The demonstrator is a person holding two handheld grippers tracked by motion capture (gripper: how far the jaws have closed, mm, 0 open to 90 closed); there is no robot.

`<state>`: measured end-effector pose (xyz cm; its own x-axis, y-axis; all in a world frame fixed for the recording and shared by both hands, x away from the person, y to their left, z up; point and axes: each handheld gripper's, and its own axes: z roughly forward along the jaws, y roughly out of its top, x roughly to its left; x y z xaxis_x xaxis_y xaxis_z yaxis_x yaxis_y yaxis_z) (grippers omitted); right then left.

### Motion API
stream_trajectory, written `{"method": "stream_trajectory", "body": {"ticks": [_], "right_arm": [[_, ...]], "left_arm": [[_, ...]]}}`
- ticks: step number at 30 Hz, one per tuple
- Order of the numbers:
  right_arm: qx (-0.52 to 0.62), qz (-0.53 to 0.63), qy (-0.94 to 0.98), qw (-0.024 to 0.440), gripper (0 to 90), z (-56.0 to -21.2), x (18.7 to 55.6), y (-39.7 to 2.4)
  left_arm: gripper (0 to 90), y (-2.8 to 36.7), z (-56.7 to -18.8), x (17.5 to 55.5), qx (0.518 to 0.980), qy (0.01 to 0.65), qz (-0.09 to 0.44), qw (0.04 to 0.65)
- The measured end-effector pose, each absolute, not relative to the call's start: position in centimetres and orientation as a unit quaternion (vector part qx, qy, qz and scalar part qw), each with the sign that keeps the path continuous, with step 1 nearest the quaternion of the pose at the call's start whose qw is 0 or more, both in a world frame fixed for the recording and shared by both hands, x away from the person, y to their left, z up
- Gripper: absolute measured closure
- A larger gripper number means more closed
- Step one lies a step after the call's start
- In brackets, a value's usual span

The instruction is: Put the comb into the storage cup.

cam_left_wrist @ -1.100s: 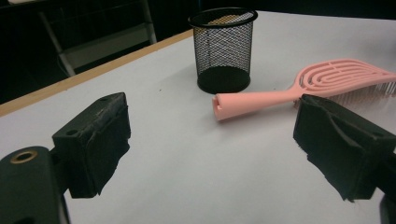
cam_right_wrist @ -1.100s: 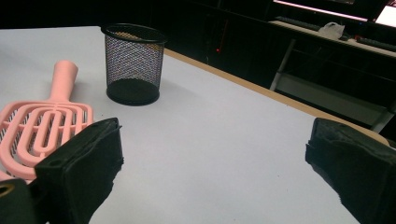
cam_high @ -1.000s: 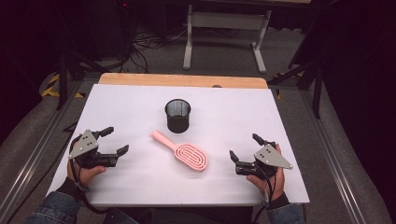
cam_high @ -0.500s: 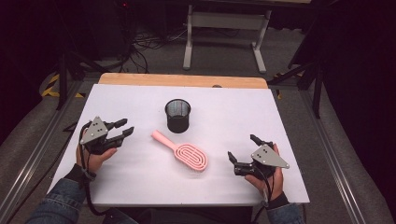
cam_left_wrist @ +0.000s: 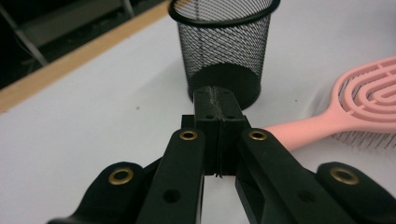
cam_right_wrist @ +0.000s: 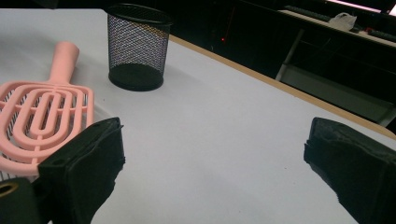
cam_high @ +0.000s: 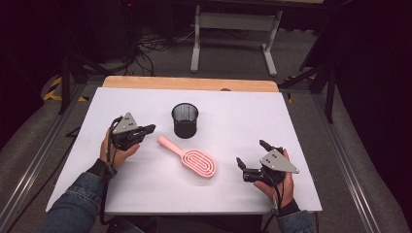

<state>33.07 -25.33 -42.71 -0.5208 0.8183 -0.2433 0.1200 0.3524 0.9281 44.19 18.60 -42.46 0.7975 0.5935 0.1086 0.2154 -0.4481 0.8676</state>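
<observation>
Scene: a person sits at a white table (cam_high: 145, 194) holding a claw in each hand; a pink hairbrush (cam_high: 190, 157) lies flat in the middle, and a black mesh cup (cam_high: 185, 119) stands upright behind it.
Left claw (cam_high: 149, 128): its jaws have just been closing and are now pressed together with nothing between them, as the left gripper view (cam_left_wrist: 217, 109) shows plainly.
What changed on the left: since a second ago this claw has travelled up the table from the near left edge, and it now sits just to the left of the cup, tips aimed at the cup's base.
Hairbrush from the left claw: its handle end lies just ahead and to the right of the tips, near but apart.
Right claw (cam_high: 251, 158): spread wide and empty, resting where it was; the brush head lies to its left, apart.
Meaning for the work: nothing is held yet; the left claw would likely have to open again to take the handle.
</observation>
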Motion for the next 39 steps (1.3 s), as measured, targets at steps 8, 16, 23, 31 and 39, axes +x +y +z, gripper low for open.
{"method": "stream_trajectory", "body": {"ticks": [8, 16, 23, 31, 39], "right_arm": [[0.321, 0.465, 0.739, 0.366, 5.2, -43.0, 33.3, -25.3], [0.322, 0.461, 0.743, 0.363, 5.3, -43.1, 33.4, -25.2], [0.321, 0.459, 0.747, 0.358, 5.3, -43.3, 33.4, -25.2], [0.322, 0.461, 0.745, 0.358, 5.4, -43.3, 33.4, -25.2], [0.322, 0.46, 0.747, 0.356, 5.4, -43.3, 33.5, -25.2]], "left_arm": [[90.0, 15.6, -43.6, 45.6, 0.868, 0.238, 0.187, 0.392], [90.0, 13.8, -43.4, 46.1, 0.888, 0.221, 0.184, 0.359], [90.0, 12.1, -43.6, 46.5, 0.919, 0.194, 0.172, 0.297], [90.0, 12.1, -43.5, 46.1, 0.933, 0.181, 0.145, 0.276], [90.0, 12.1, -43.4, 45.1, 0.943, 0.165, 0.139, 0.252]]}}
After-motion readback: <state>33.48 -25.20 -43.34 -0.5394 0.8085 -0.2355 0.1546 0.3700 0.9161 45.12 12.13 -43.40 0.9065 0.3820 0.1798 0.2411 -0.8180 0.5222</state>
